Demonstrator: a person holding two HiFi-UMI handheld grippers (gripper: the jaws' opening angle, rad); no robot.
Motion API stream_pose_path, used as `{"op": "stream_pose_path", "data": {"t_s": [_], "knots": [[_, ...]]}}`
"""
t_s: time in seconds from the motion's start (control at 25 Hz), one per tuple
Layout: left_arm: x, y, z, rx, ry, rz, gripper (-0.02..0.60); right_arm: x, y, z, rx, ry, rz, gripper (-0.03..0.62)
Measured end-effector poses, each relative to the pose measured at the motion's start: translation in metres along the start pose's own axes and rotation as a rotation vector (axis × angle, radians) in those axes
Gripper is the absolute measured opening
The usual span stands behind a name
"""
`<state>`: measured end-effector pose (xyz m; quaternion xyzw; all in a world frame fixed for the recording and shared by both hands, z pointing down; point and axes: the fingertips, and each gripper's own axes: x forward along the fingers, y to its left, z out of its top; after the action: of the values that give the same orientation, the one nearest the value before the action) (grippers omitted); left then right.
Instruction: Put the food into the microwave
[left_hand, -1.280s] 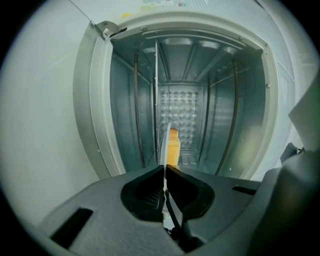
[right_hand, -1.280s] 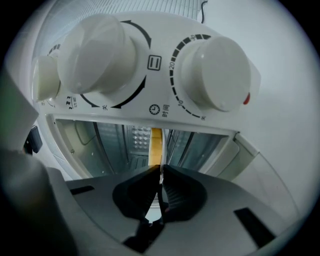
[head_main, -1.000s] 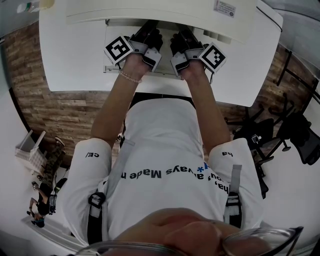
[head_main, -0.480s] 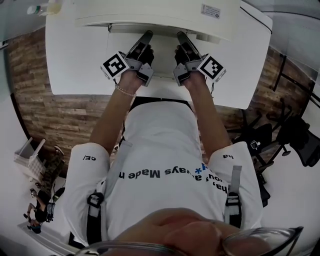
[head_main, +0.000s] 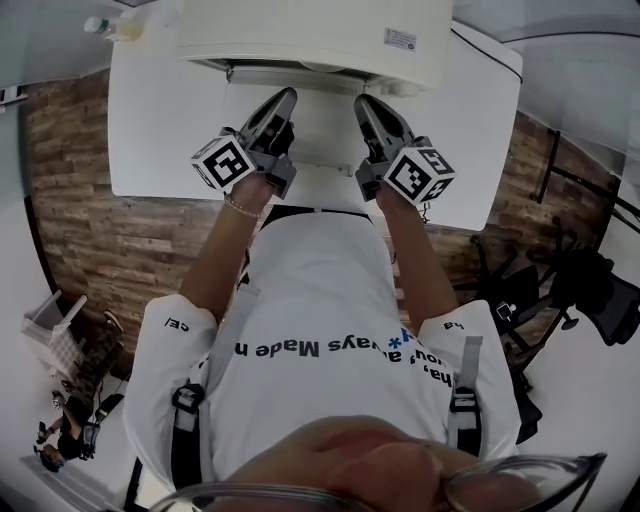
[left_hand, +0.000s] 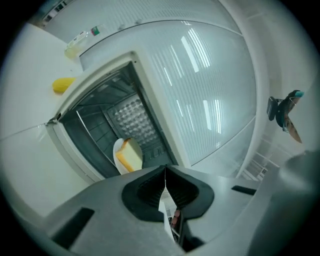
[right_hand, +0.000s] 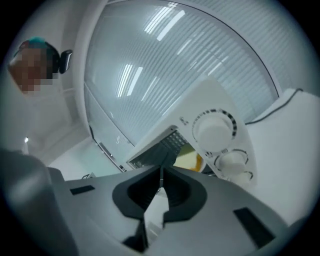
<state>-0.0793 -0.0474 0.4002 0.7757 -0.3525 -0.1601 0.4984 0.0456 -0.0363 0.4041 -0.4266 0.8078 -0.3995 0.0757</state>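
Below, a white table (head_main: 150, 120) on brown plank floor (head_main: 80, 220). Thick yellow-crusted bread slice (left_hand: 129, 154) lies inside open white microwave (head_main: 320, 35), long axis unclear. Left gripper (left_hand: 165, 168), right gripper (right_hand: 161, 171): clenched, empty.

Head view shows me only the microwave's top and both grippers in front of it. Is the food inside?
Observer: Yes. The left gripper view looks into the open microwave, where a yellowish slice sits on a white plate.
Operator: Is either gripper carrying anything?
Observer: No. The left gripper is shut, its fingers together on nothing, and the right gripper is the same.
Operator: Where are the controls?
Observer: The right gripper view shows a control panel beside the opening, with two white dials on it.
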Motion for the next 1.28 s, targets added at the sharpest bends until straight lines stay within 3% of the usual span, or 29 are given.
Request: {"op": "stream_pose_path", "data": {"t_s": [0.28,0.44,0.6,0.92,1.28], "knots": [[-0.013,-0.048,0.009,0.177,-0.007,-0.043,0.011,-0.027,0.047,0.033,-0.336,-0.003,-0.008,0.023],[-0.019,-0.078,0.012,0.265,0.001,-0.068,0.011,-0.040,0.072,0.045,-0.467,-0.010,-0.008,0.023],[-0.026,-0.108,0.017,0.425,0.005,-0.082,0.011,-0.053,0.098,0.057,-0.579,-0.029,-0.008,0.023],[-0.044,-0.160,0.024,0.703,-0.011,-0.098,0.011,-0.074,0.143,0.077,-0.724,-0.070,-0.008,0.023],[-0.059,-0.200,0.030,0.852,-0.064,-0.082,0.011,-0.096,0.176,0.092,-0.784,-0.102,0.005,0.023]]}}
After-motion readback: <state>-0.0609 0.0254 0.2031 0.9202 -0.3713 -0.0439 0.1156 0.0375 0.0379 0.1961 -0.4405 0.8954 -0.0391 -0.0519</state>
